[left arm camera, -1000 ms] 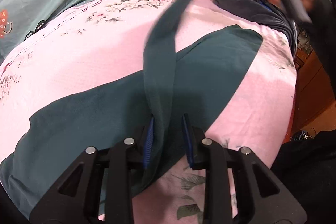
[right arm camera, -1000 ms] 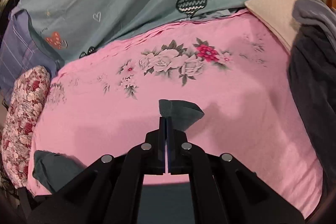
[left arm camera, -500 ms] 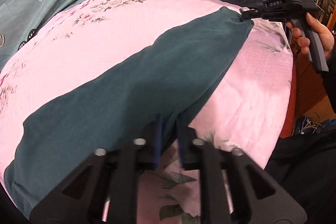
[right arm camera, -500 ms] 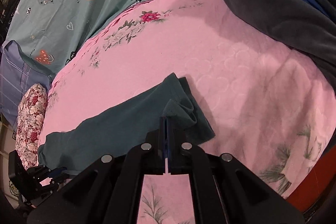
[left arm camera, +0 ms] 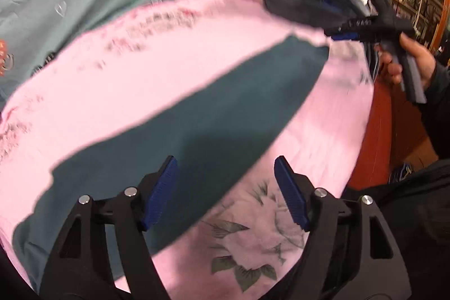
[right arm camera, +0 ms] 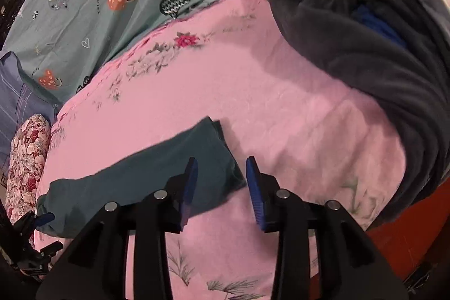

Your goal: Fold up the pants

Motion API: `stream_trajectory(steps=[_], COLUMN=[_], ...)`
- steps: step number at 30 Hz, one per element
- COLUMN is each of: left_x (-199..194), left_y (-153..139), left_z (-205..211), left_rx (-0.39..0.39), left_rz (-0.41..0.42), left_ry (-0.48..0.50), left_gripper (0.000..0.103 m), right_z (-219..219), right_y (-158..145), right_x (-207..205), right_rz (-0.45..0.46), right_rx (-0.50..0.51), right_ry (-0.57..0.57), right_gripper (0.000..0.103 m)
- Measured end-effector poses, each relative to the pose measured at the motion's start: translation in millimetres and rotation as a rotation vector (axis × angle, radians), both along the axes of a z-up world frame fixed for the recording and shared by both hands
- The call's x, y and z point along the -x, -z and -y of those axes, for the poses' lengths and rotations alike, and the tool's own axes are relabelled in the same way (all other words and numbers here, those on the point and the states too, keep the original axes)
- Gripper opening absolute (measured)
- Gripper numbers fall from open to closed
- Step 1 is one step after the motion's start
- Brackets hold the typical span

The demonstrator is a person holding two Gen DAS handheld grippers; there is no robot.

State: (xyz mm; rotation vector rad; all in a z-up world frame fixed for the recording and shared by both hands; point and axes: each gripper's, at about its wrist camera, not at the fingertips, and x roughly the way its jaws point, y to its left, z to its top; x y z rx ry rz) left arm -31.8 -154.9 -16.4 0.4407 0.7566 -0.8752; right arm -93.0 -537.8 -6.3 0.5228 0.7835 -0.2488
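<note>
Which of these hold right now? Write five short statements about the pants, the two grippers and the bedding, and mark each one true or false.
1. The teal pants lie as a long strip on the pink floral sheet. True.
2. The left gripper clamps the pants. False: its jaws have just been opening and stand apart, gripping nothing.
3. The right gripper is open above one end of the pants. True.
4. A dark grey blanket is heaped at the sheet's far right. True.
5. The pants cover the red-flowered pillow. False: they lie apart.
</note>
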Motion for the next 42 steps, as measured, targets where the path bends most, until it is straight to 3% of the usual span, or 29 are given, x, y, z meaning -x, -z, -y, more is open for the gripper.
stream_trajectory(steps=[3, 7, 10, 12, 13, 14, 20, 22, 24, 27, 34, 38, 42], left_x=[-12.4, -59.3, -94.8, -111.2, -117.4, -122.7, -137.0, -132.5, -119.4, -100.1, -84.1, -88.1, -78.8], left_y=[-10.9, 8.8, 28.5, 44.0, 50.6, 53.2, 55.2, 49.2, 33.2, 18.5, 25.0, 42.9, 46.8], left_z=[-4.2, -7.7, -18.6, -24.4, -27.2, -31.0, -32.8, -40.5, -55.5, -87.6, -181.1, -226.7, -249.4], left_rx=[-0.004, -0.056, -0.071, -0.107, -0.113, -0.089, -0.085, -0.072, -0.044, -0.064, -0.174, -0.207, -0.156], left_rz=[0.053, 0.032, -0.042, -0.070, -0.080, -0.086, -0.082, -0.092, -0.064, -0.009, -0.007, -0.063, -0.089], left_ry=[-0.053, -0.187, -0.289, -0.340, -0.358, -0.374, -0.409, -0.416, -0.416, -0.438, -0.589, -0.700, -0.721], left_gripper=[0.078, 0.076, 0.075, 0.075, 0.081, 0.082, 0.084, 0.079, 0.080, 0.082, 0.082, 0.082, 0.084], right_z=[-4.8, -9.6, -24.9, -25.8, -24.4, -21.1, -14.6, -25.6, -49.3, -104.5, -227.6, -283.8, -329.1], right_y=[-21.5, -23.6, -4.9, 20.9, 32.1, 44.4, 46.0, 35.7, 19.6, -1.7, -2.0, -15.1, -8.9], right_x=[-16.5, -58.1, -89.8, -104.4, -107.5, -110.7, -110.8, -103.4, -97.2, -95.5, -131.1, -174.5, -244.0], right_rz=[0.012, -0.005, -0.065, -0.164, -0.193, -0.211, -0.158, -0.144, -0.115, -0.077, -0.091, -0.058, -0.096], right_rx=[0.055, 0.039, -0.022, -0.025, -0.026, -0.025, -0.025, -0.010, 0.019, 0.049, 0.042, 0.034, -0.046], right_ry=[-0.042, -0.100, -0.192, -0.170, -0.160, -0.152, -0.139, -0.155, -0.215, -0.370, -0.676, -0.781, -0.821], right_gripper=[0.037, 0.037, 0.036, 0.036, 0.036, 0.031, 0.029, 0.030, 0.030, 0.032, 0.032, 0.038, 0.041])
